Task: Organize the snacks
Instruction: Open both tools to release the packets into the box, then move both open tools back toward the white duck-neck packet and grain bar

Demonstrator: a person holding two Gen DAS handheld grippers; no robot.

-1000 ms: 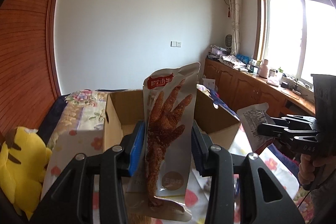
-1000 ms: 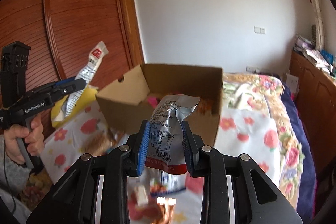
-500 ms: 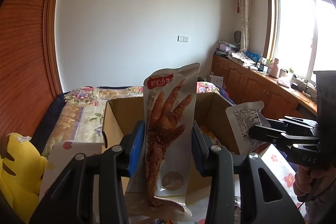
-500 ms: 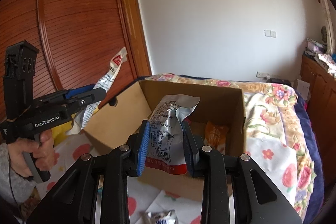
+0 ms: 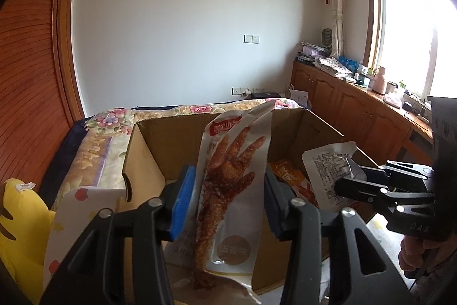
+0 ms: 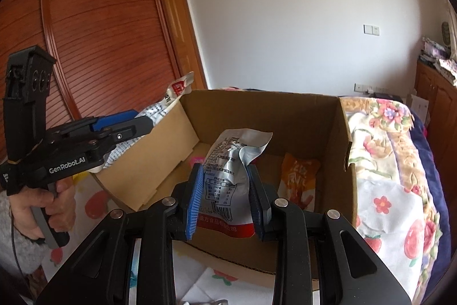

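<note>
An open cardboard box (image 5: pixel 171 125) (image 6: pixel 257 110) stands on the bed, and both grippers hover at its near side. My left gripper (image 5: pixel 228 170) has an upright chicken-foot snack packet (image 5: pixel 231 190) between its blue pads. Its jaws are opening, and the packet still touches the pads. It shows from the side as the left gripper (image 6: pixel 142 125), the packet (image 6: pixel 171 93) sticking up over the box's left wall. My right gripper (image 6: pixel 225 167) is shut on a crumpled silver packet (image 6: pixel 228 176) above the box's inside. An orange packet (image 6: pixel 300 176) lies inside the box.
A floral bedspread (image 6: pixel 385 162) surrounds the box. A yellow plush toy (image 5: pixel 20 219) sits at the left. Wooden cabinets (image 5: pixel 357 110) run under the window at the right, and a wooden wardrobe (image 6: pixel 85 19) stands at the left. A person's hand (image 6: pixel 42 205) grips the left handle.
Both grippers have moved forward and down to the box, which now fills the lower view with its inside showing. The left pads stand slightly wider apart around the packet.
</note>
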